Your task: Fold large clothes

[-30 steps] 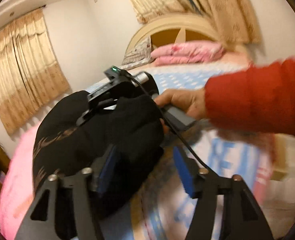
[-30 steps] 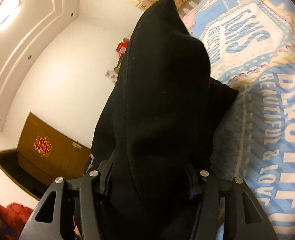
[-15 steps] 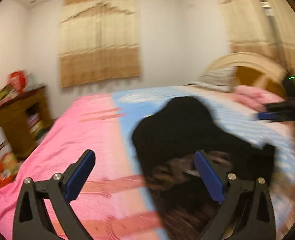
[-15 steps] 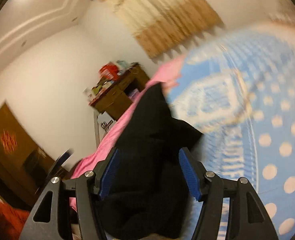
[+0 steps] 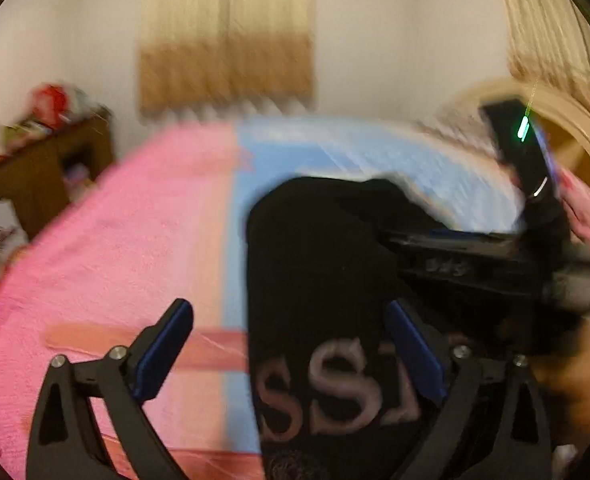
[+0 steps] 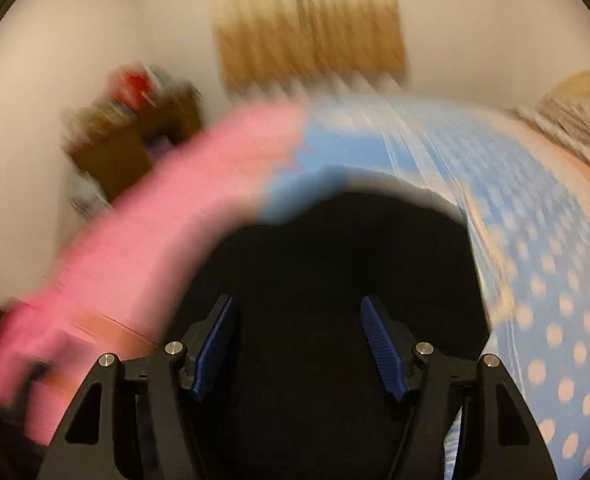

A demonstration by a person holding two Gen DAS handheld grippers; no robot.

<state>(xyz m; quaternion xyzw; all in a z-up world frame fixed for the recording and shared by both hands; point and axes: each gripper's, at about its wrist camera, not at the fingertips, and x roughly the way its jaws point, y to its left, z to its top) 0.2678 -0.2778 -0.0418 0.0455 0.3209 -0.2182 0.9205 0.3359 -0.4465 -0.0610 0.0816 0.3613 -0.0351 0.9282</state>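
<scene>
Here, one black garment (image 5: pixel 319 264) on one bed (image 5: pixel 135 240), left tongs (image 5: pixel 291 344) spread, right tongs (image 6: pixel 299 344) just widening, gripping nothing.

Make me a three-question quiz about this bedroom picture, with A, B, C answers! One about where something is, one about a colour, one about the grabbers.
1. Where does the black garment lie?
A. on the bed
B. on the floor
C. on the cabinet

2. What colour is the bed cover left of the garment?
A. green
B. pink
C. grey

3. How do the left gripper's jaws stand?
A. shut tight on the garment
B. shut on nothing
C. wide open

Answers:
1. A: the garment is spread on the bed, over its blue part; the cabinet stands apart by the wall.
2. B: the pink cover fills the bed's left side.
3. C: the blue pads stand far apart and neither presses on the cloth. The right gripper is open too; its jaws have just been opening, with the garment below them.
</scene>
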